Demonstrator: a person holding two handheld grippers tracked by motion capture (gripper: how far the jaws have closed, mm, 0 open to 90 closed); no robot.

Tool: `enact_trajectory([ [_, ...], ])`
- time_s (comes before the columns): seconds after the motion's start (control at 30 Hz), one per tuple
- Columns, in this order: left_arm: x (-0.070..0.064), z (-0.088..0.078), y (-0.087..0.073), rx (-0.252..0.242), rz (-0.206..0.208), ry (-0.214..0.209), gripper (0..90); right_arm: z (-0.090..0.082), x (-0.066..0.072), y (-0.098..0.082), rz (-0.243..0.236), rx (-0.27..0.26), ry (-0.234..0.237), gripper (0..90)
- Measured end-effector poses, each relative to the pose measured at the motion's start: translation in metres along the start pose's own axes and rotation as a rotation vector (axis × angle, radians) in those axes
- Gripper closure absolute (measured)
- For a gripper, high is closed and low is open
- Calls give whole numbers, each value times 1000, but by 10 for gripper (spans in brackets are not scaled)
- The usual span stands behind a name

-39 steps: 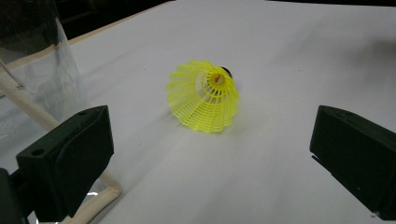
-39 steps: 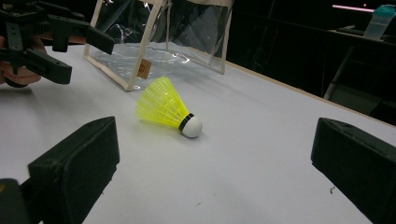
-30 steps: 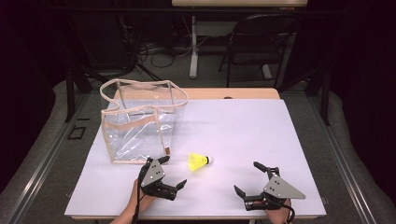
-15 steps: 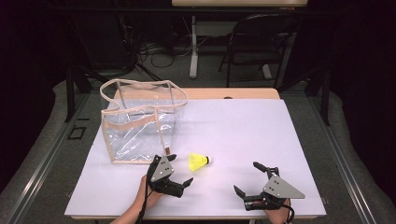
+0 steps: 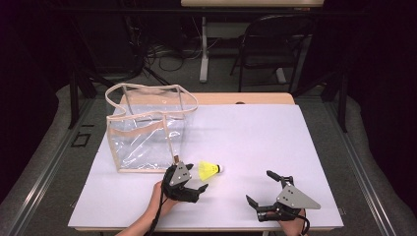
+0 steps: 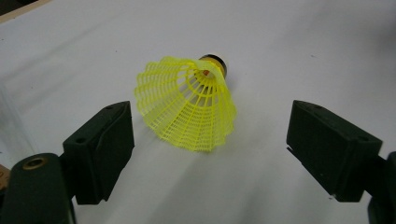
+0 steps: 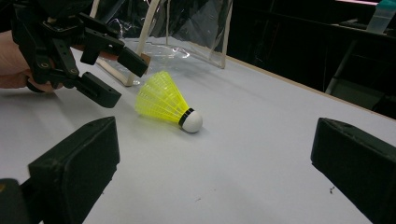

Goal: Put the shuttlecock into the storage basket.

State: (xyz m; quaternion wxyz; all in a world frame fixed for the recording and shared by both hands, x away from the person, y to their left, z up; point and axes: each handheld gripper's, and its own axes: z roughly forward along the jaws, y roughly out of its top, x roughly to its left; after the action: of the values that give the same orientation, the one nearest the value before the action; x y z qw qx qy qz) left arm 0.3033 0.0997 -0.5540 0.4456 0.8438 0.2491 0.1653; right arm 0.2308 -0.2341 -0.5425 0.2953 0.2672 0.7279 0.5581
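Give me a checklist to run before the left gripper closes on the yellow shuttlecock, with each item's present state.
1. shuttlecock lies on its side on the table, free of other things: ok.
2. left gripper lined up, with the skirt's open end facing it between the jaws: ok.
3. Jaws, which have just been closing, clear the skirt on both sides with no contact yet: ok.
4. right gripper open and well away from the shuttlecock: ok.
5. clear bag upright with its top open: ok.
6. Whether the mesh skirt will bear the squeeze without deforming: cannot tell.
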Motion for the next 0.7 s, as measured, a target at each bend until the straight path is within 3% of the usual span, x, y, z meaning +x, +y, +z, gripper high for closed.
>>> enact_trajectory([
  [0.17, -2, 5, 2, 19, 4, -3, 274, 0, 0, 0, 0, 1, -1, 7],
  [0.27, -3, 10, 3, 35, -2, -14, 398, 0, 0, 0, 1, 2, -1, 7],
  [0.7, 0, 14, 2, 61, -20, -56, 637, 1, 0, -1, -1, 10, -1, 8],
])
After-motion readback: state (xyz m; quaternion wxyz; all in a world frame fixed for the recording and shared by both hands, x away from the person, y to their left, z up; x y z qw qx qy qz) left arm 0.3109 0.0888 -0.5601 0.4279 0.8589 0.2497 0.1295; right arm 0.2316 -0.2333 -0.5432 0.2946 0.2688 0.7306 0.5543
